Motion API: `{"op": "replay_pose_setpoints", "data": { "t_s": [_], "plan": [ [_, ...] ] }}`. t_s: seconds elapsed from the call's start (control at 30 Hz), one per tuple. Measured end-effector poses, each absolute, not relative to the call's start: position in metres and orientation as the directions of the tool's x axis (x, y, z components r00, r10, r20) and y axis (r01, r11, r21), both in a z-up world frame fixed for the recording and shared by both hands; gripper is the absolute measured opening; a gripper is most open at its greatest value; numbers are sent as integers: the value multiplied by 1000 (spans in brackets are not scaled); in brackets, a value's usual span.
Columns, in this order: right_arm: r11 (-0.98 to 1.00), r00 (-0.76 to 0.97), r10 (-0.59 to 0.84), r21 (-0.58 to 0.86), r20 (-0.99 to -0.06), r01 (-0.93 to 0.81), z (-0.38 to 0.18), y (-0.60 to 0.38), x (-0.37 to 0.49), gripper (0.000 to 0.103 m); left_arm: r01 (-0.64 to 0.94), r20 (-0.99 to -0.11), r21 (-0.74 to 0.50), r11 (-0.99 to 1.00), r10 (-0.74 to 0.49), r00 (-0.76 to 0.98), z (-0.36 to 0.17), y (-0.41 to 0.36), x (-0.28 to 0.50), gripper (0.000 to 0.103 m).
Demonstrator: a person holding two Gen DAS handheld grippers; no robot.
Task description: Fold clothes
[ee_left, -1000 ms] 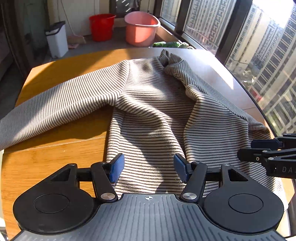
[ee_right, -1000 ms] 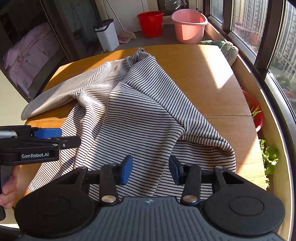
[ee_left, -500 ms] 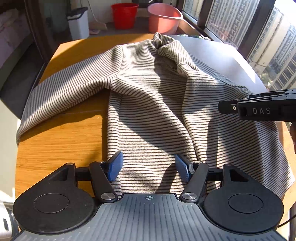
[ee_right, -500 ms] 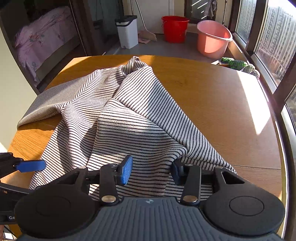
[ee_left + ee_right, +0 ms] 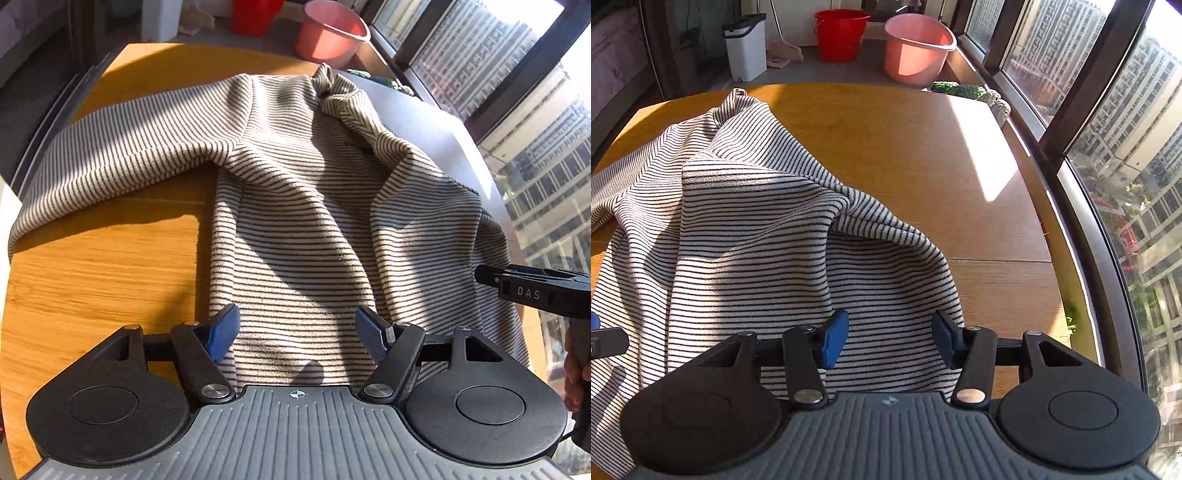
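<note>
Left sleeve: the striped top (image 5: 303, 229) lies on the wooden table (image 5: 92, 280), and its one long sleeve (image 5: 122, 158) runs out flat toward 9 o'clock of the left wrist view, its cuff end at the table's left edge. It looks thin and limp, so I judge it would trail if lifted by one end.
Left gripper: the left gripper (image 5: 297, 332) hovers over the near hem at 6 o'clock, blue pads spread wide, nothing between them.
Body: rumpled, with soft ridges running from the hem up to a bunched peak at 12 o'clock, near the neck. The cloth reads as a light, fuzzy knit, soft and not slippery, nothing fragile about it.
Right gripper: the right gripper (image 5: 890, 339) is also spread and empty, over the hem's right part at 6 o'clock of its own view.
Right side: the cloth there is doubled under in a loose hump (image 5: 886, 236) at about 1 o'clock; the other sleeve is not visible.
Fold state: no tidy fold shows; the lie fits either spreading out or the run-up to a fold.
Where to hold: probably the hem corners or the shoulder seams, pinching both layers at the edge.
</note>
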State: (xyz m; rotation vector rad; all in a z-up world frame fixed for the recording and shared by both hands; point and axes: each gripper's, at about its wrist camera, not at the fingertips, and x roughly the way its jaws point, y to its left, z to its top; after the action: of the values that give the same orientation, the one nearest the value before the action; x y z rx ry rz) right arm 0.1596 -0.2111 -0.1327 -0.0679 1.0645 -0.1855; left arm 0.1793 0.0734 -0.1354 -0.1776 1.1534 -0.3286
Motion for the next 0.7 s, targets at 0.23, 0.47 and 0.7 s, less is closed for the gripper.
{"op": "replay_pose_setpoints", "data": {
  "t_s": [0.23, 0.47, 0.7],
  "plan": [
    [964, 687, -21, -198, -726, -179, -89, -156, 152, 74, 149, -866, -335, 930, -367, 339, -131, 77, 182, 79],
    [895, 631, 66, -234, -773, -380, -133, -107, 216, 71, 146, -880, -315, 938, -347, 324, -132, 82, 173, 84],
    [820, 703, -127, -473, -700, -322, -121, -152, 265, 12, 129, -891, -265, 956, -293, 346, -137, 93, 167, 94]
  ]
}}
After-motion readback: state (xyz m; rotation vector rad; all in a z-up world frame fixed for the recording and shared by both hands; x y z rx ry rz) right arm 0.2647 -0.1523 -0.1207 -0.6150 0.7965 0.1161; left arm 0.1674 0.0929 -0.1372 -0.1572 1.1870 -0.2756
